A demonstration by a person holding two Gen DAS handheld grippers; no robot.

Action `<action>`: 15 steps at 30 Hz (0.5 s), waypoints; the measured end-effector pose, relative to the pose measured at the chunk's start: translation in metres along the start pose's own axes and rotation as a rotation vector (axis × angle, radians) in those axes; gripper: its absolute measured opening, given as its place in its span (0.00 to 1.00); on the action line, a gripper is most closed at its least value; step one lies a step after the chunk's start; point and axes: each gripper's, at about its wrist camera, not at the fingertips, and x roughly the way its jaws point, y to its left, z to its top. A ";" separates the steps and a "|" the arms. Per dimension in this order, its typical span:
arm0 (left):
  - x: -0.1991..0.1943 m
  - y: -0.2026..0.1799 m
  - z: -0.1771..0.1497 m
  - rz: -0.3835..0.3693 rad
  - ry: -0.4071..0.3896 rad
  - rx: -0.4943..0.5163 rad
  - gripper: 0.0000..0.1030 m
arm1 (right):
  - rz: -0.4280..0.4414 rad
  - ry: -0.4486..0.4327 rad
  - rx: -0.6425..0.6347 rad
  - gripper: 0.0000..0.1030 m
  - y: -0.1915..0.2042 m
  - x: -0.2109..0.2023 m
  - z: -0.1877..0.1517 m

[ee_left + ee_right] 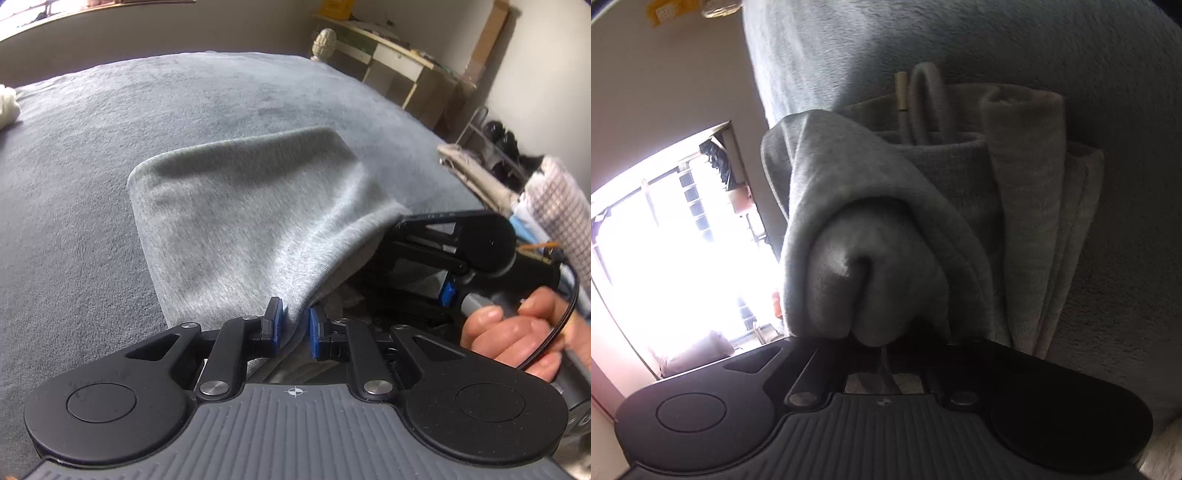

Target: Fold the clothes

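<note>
A light grey garment (236, 206) lies on a darker grey blanket (74, 192) that covers a bed. My left gripper (295, 326) is shut on a raised fold at the garment's near edge, with cloth pinched between its blue pads (275, 317). To the right, a hand (517, 332) holds the right gripper's black body (465, 240), whose front end is tucked under the garment's edge. In the rolled right wrist view, my right gripper (875, 341) is shut, with grey cloth (871, 229) bunched over it and hiding its fingertips. A drawstring (901, 92) and folded layers (1030, 192) lie beyond.
A pale desk (391, 55) stands against the far wall at the right. Beige clothes (476, 173) and a checked cloth (561, 199) are piled at the bed's right side. A white fabric item (7, 107) sits at the left edge. A bright window (665, 240) fills the right wrist view's left.
</note>
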 end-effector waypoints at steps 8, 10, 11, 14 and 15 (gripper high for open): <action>-0.002 0.000 -0.004 0.016 -0.027 -0.002 0.13 | -0.143 0.049 -0.162 0.22 0.041 -0.036 0.010; -0.004 0.000 -0.004 0.018 -0.039 -0.014 0.13 | -0.178 0.095 -0.241 0.23 0.052 -0.039 0.008; -0.005 0.000 -0.004 0.021 -0.046 -0.016 0.13 | -0.192 0.125 -0.269 0.23 0.054 -0.034 0.005; -0.009 -0.002 -0.004 0.022 -0.059 -0.023 0.12 | -0.232 0.212 -0.344 0.21 0.061 -0.019 -0.003; -0.010 -0.002 -0.004 0.022 -0.061 -0.022 0.12 | -0.235 0.219 -0.332 0.19 0.057 -0.011 -0.004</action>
